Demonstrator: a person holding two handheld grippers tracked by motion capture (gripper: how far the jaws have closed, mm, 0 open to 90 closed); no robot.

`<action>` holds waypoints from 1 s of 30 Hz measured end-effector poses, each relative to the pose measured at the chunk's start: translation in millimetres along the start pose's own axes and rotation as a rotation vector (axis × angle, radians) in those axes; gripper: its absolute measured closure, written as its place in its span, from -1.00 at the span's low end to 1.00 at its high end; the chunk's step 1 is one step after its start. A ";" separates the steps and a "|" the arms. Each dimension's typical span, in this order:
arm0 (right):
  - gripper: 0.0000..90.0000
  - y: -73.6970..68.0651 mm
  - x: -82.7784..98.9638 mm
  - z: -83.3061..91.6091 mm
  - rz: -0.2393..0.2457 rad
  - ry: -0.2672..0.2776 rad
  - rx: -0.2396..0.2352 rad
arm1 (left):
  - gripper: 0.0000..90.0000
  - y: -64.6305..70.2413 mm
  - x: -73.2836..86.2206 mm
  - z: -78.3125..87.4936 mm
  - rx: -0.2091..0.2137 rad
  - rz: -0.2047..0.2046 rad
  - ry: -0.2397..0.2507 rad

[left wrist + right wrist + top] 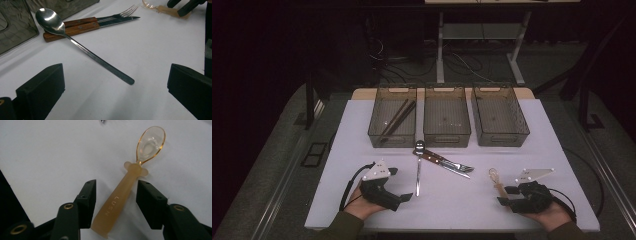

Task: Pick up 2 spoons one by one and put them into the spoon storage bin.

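The amber plastic spoon lies flat on the white table, its handle running up between the two jaws of the right gripper and its clear bowl pointing away beyond their tips. The jaws stand apart on either side of the handle, a gap showing at each pad, so nothing is clamped. The left gripper rests with its jaws wide apart, the end of the steel spoon just ahead between them.

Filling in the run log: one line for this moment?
right gripper: open, astride amber spoon handle | left gripper: open, near metal spoon | table
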State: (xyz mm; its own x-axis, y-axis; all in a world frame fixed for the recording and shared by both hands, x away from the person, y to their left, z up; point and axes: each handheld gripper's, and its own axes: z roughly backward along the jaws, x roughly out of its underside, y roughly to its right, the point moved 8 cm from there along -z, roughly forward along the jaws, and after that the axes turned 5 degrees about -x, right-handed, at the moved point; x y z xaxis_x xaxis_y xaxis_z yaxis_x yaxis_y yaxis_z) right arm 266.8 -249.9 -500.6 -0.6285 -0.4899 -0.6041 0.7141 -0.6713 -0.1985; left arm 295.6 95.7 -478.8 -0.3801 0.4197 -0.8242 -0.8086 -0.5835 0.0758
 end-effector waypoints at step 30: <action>0.67 -2.3 0.1 -4.2 0.053 -0.073 0.053 | -1.00 -0.8 0.9 -1.2 0.007 0.005 0.004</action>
State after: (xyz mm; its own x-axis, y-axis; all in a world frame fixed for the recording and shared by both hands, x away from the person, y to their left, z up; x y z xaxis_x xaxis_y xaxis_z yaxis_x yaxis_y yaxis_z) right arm 266.4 -246.1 -503.4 -0.6129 -0.5634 -0.5540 0.7306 -0.6711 -0.1259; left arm 296.4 95.7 -480.2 -0.3823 0.4142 -0.8260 -0.8098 -0.5807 0.0836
